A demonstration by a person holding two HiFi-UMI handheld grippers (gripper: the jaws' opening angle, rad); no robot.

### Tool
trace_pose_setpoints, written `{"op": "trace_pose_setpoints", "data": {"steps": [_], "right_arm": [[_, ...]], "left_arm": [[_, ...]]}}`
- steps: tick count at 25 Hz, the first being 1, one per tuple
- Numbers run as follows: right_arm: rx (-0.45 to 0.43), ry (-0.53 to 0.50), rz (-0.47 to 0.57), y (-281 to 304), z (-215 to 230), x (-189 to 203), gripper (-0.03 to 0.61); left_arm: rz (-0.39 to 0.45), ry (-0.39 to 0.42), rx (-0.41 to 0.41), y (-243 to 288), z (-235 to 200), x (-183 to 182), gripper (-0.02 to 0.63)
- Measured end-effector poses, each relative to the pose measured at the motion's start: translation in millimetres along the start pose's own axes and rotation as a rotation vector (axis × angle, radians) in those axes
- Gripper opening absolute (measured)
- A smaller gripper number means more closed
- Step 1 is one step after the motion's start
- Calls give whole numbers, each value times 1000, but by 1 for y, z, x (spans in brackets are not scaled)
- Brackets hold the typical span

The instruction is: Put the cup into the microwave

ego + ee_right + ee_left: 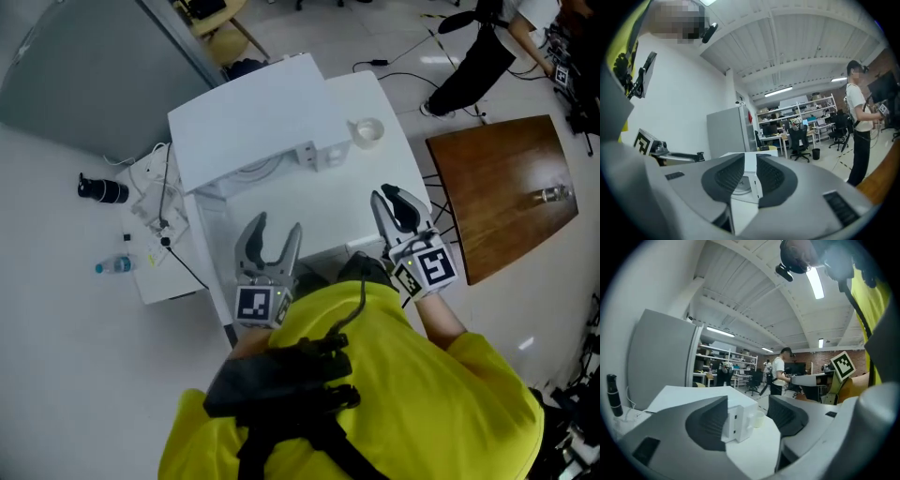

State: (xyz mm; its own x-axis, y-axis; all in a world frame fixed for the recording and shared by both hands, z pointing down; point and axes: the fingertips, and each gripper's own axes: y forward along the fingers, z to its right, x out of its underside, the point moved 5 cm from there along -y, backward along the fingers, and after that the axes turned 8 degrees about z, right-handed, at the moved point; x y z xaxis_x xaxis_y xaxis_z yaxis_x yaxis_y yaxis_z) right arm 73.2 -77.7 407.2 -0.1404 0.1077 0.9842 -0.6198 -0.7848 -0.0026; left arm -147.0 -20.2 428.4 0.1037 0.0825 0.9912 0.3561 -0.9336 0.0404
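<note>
A small white cup (367, 132) stands on the white table (309, 220), at its far right. In the left gripper view the cup (758, 418) shows just right of the microwave door. The white microwave (253, 127) sits at the table's far left with its door (317, 154) swung out, and a round plate (740, 185) shows inside. My left gripper (277, 230) hovers over the near table edge, open and empty; between its fingers the door edge (736, 422) shows ahead. My right gripper (384, 195) is level over the table's right side. Its jaws (750, 161) stand a narrow gap apart with nothing in them.
A brown wooden table (502, 187) stands to the right with a small clear object (553, 194) on it. On the floor at left lie a black bottle (103, 190), a water bottle (117, 266) and cables. A grey cabinet (84, 66) stands behind. People stand farther off.
</note>
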Motion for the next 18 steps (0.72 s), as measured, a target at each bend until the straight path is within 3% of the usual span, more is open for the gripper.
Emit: {"op": "trace_pose_setpoints", "data": {"steps": [5, 8, 12, 15, 18], "right_arm": [[20, 75, -11, -10, 18, 17, 83], [37, 104, -39, -23, 48, 28, 83], [117, 121, -62, -51, 113, 42, 83], [196, 129, -102, -71, 162, 60, 83], [261, 106, -113, -92, 201, 66, 83]], "left_arm": [[-68, -42, 106, 57, 34, 37, 526], [-98, -29, 185, 110, 64, 70, 525], [-124, -111, 213, 195, 102, 137, 522], [-170, -140, 129, 258, 111, 200, 521], [-203, -110, 9, 318, 105, 259, 487]]}}
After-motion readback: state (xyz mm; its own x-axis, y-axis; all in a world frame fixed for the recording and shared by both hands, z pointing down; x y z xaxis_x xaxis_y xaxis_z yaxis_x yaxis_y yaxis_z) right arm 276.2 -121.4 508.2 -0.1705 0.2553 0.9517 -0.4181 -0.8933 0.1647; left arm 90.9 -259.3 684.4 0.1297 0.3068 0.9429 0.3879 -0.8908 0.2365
